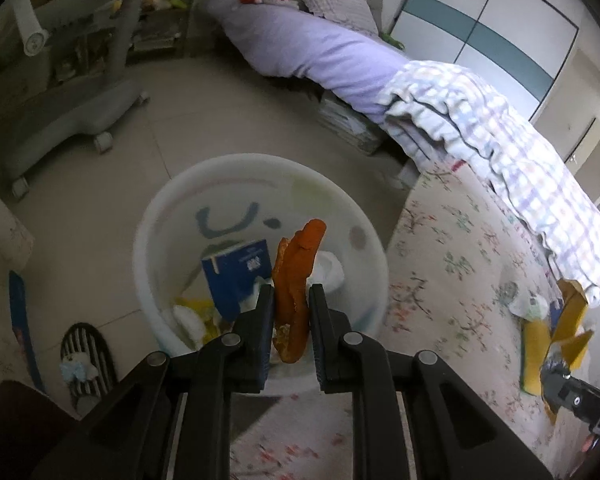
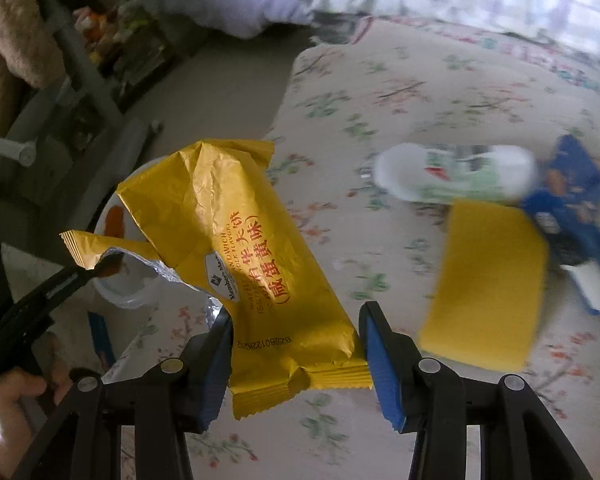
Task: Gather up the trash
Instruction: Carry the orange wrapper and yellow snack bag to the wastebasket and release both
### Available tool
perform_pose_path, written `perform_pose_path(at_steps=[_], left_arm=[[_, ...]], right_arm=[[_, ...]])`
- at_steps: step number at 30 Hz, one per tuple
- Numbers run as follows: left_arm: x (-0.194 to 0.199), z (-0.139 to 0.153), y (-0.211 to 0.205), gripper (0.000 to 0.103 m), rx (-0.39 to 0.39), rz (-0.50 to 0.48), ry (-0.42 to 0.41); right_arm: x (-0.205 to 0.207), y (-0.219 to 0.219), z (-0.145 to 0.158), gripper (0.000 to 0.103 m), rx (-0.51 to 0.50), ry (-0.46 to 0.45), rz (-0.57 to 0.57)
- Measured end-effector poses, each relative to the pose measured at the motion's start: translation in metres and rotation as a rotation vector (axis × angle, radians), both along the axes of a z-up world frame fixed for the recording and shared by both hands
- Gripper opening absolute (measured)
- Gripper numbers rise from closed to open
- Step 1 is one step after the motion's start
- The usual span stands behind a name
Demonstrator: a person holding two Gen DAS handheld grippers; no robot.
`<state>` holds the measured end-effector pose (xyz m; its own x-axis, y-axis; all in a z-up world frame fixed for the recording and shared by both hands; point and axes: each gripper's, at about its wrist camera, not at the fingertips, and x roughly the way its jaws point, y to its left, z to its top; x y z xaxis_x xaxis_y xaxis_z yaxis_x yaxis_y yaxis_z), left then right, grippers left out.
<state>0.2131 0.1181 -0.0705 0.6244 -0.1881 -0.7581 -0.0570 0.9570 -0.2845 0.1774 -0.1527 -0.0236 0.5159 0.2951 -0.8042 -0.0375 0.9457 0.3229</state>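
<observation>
My left gripper (image 1: 291,292) is shut on an orange peel (image 1: 296,280) and holds it over a white trash bin (image 1: 168,216) on the floor. The bin holds a blue box (image 1: 240,276), crumpled tissue and yellow scraps. My right gripper (image 2: 296,316) is shut on a torn yellow snack wrapper (image 2: 236,240) and holds it above the floral bed cover (image 2: 420,92). The left gripper with the peel (image 2: 112,264) shows at the left of the right wrist view. On the bed lie a white bottle (image 2: 456,176), a yellow sponge (image 2: 488,280) and a blue wrapper (image 2: 572,200).
A grey wheeled chair base (image 1: 60,120) stands on the tiled floor beyond the bin. A striped slipper (image 1: 86,360) lies to the bin's left. A lilac pillow (image 1: 300,48) and a checked quilt (image 1: 500,140) lie on the bed. A wardrobe (image 1: 492,28) stands behind.
</observation>
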Motion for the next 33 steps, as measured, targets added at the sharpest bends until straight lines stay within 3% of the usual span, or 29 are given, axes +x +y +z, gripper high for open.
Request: perform_pose_path(at_steps=[2, 3, 4, 9, 16, 24, 25, 27, 33], left_arm=[[0.002, -0.003, 0.003, 0.037, 0.030, 0.005, 0.025], [0.002, -0.004, 0.005, 0.062, 0.037, 0.010, 0.041], [0.000, -0.003, 0.006, 0.076, 0.052, 0.019, 0.050], [-0.021, 0.008, 0.018, 0.088, 0.203, 0.030, 0.026], [-0.035, 0.006, 0.045, 0.089, 0.221, 0.034, 0.062], [-0.044, 0.017, 0.051, 0.089, 0.236, 0.027, 0.053], [-0.045, 0.018, 0.052, 0.089, 0.240, 0.028, 0.053], [-0.045, 0.018, 0.055, 0.089, 0.239, 0.031, 0.060], [-0.048, 0.022, 0.053, 0.091, 0.217, 0.020, 0.074]], right_arm=[[0.003, 0.008, -0.002, 0.053, -0.003, 0.006, 0.007], [0.006, 0.013, -0.003, 0.053, -0.002, 0.008, 0.011], [0.008, 0.019, -0.005, 0.053, -0.001, 0.009, 0.016], [0.025, 0.045, -0.015, 0.054, -0.029, 0.029, 0.052], [0.055, 0.083, -0.025, 0.054, -0.041, 0.039, 0.098], [0.088, 0.126, -0.029, 0.057, 0.011, 0.025, 0.135], [0.088, 0.128, -0.029, 0.061, 0.022, 0.019, 0.140], [0.088, 0.129, -0.027, 0.087, 0.050, 0.009, 0.137], [0.073, 0.115, -0.013, 0.090, 0.044, -0.021, 0.087]])
